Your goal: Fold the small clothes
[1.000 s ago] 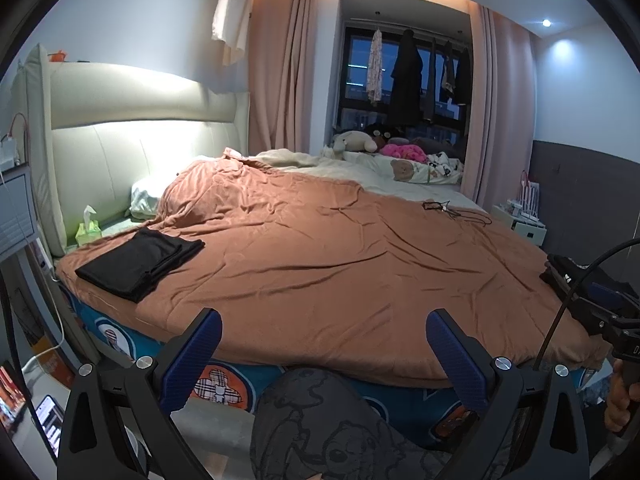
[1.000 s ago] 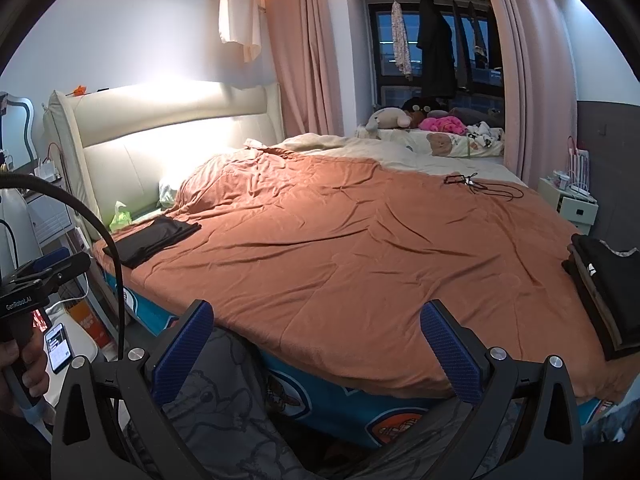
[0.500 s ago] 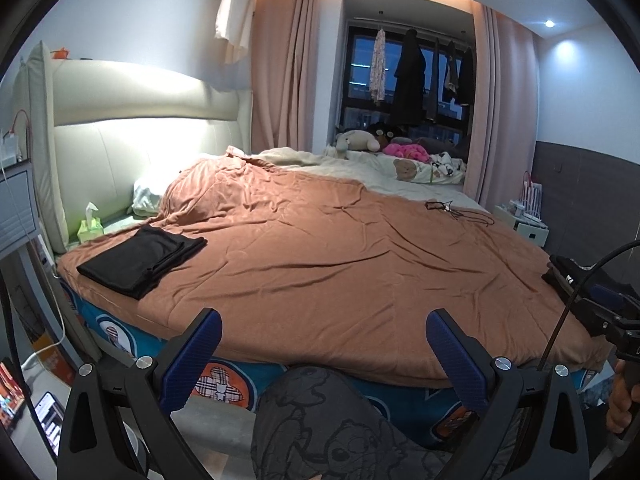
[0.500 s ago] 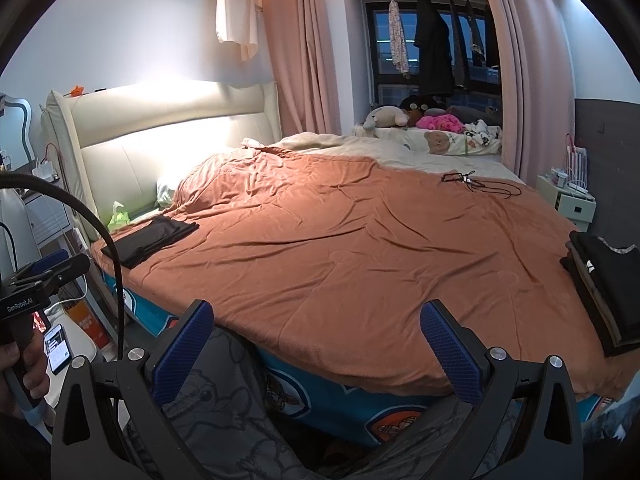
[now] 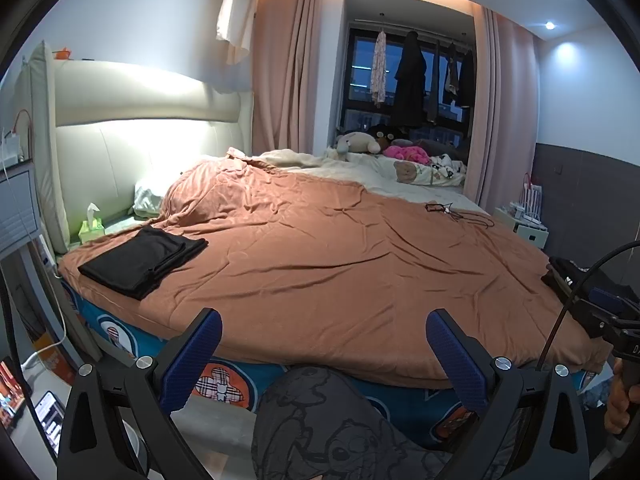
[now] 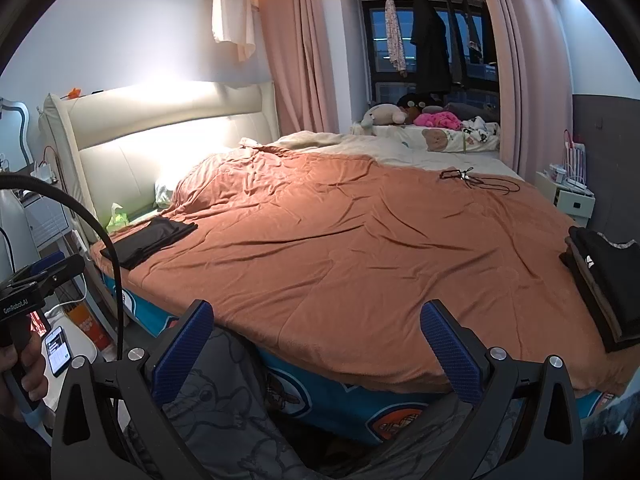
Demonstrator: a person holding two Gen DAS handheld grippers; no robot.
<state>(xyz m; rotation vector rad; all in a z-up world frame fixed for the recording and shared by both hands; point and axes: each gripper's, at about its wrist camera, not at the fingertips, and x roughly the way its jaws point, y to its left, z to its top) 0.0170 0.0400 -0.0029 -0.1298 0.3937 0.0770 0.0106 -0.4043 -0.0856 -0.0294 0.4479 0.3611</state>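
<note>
Left wrist view: left gripper held low at the near edge of the bed, blue fingers spread wide, nothing between them. Behind it, orange blanket spread over the mattress, wrinkled. Folded black garment lying flat on the blanket's near left corner, well apart from the gripper, just beside a green tissue pack. Patterned grey trouser knee low between the fingers. Right hand at the far right edge, gripping a handle.

Right wrist view: right gripper also low before the bed edge, fingers spread wide and empty. Stack of dark clothes on the blanket's right edge, well apart from the folded black garment at the left corner. Black cable lying far back on the blanket. Left hand at the left edge, around a handle.
</note>
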